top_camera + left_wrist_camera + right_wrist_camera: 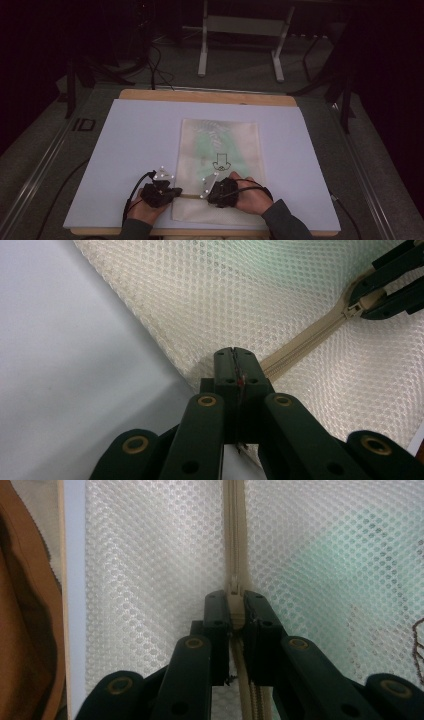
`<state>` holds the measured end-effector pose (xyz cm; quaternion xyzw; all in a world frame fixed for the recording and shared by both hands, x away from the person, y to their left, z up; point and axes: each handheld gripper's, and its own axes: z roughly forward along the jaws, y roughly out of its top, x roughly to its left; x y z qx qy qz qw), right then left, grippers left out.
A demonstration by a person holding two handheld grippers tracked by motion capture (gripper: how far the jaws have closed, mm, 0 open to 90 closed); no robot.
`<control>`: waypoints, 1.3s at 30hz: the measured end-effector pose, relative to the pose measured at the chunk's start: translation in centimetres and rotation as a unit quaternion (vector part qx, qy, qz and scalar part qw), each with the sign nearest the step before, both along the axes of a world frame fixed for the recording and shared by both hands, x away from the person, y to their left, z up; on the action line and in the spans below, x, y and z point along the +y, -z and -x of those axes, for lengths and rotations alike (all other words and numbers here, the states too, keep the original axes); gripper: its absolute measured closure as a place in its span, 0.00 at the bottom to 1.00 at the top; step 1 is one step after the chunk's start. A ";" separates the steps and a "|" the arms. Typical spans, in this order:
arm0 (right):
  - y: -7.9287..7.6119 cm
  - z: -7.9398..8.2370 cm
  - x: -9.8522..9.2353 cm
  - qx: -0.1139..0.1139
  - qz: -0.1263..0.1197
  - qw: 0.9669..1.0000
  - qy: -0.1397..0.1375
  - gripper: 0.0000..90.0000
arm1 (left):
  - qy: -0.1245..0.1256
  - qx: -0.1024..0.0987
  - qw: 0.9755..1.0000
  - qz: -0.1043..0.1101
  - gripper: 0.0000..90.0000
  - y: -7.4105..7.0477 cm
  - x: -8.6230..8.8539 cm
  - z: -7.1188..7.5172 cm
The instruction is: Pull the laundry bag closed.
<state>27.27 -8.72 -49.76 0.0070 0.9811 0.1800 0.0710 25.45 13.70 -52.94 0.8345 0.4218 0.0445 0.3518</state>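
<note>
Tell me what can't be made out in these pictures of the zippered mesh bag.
- Green contents of the cream mesh laundry bag: high view, blurred by the mesh, no shape readable.
- What the left tongs pinch at the bag's edge: left gripper view, hidden between the shut jaws.
- Beige zipper slider: right gripper view, partly covered by the right tongs.
- Black drawing on the bag: high view, too small.

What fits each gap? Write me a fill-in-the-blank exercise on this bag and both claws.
1. The cream mesh laundry bag lies on a ____ board.
2. The right claw is shut on the beige ____ of the zipper.
3. The left claw pinches the bag's ____ at the beige zipper tape end.

Missing words: white; slider; edge
</note>
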 end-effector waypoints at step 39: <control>0.0 0.2 -2.3 -0.002 0.006 1.000 0.013 0.91 | 0.000 -0.001 1.000 0.000 0.99 0.0 0.0 0.0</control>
